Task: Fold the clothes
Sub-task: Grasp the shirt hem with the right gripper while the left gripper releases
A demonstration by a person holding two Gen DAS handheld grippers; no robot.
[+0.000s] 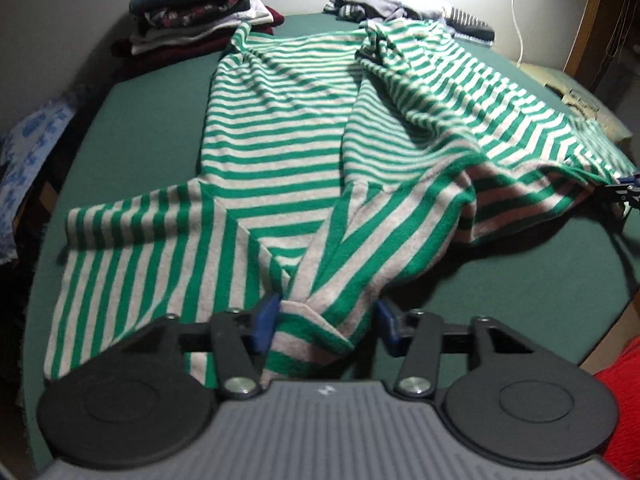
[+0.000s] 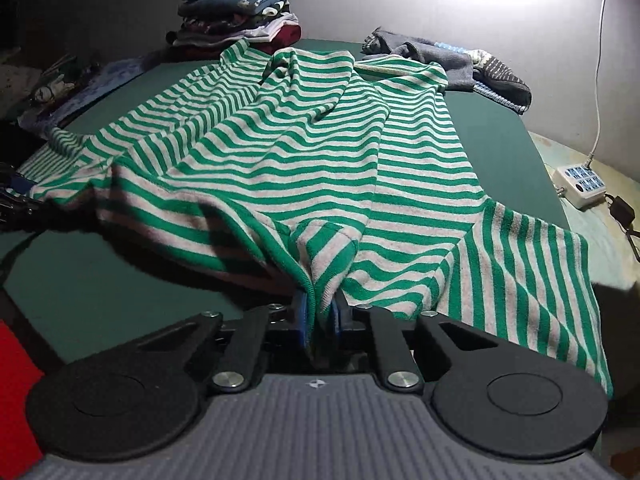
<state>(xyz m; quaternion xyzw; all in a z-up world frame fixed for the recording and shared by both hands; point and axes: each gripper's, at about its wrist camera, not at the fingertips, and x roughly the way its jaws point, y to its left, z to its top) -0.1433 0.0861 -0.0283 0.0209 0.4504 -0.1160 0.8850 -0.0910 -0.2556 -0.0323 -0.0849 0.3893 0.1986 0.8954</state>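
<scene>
A green-and-white striped shirt (image 1: 272, 140) (image 2: 320, 160) lies spread and rumpled on the green table (image 1: 140, 128) (image 2: 100, 288). In the left wrist view my left gripper (image 1: 326, 322) straddles a bunched fold near one sleeve. Its left pad touches the cloth, while the right pad stands a narrow gap away. My right gripper (image 2: 320, 316) is shut on a fold of the shirt's edge, which is lifted off the table. From each side the other gripper shows at the shirt's far edge: right gripper (image 1: 624, 192), left gripper (image 2: 12, 200).
A stack of folded clothes (image 1: 196, 12) (image 2: 240, 12) stands at the table's far left. Loose unfolded garments (image 1: 400, 10) (image 2: 460, 64) lie at the far right. A power strip (image 2: 578, 184) with a cable sits off the table's right. Red fabric (image 1: 624, 400) (image 2: 16, 380) shows close by.
</scene>
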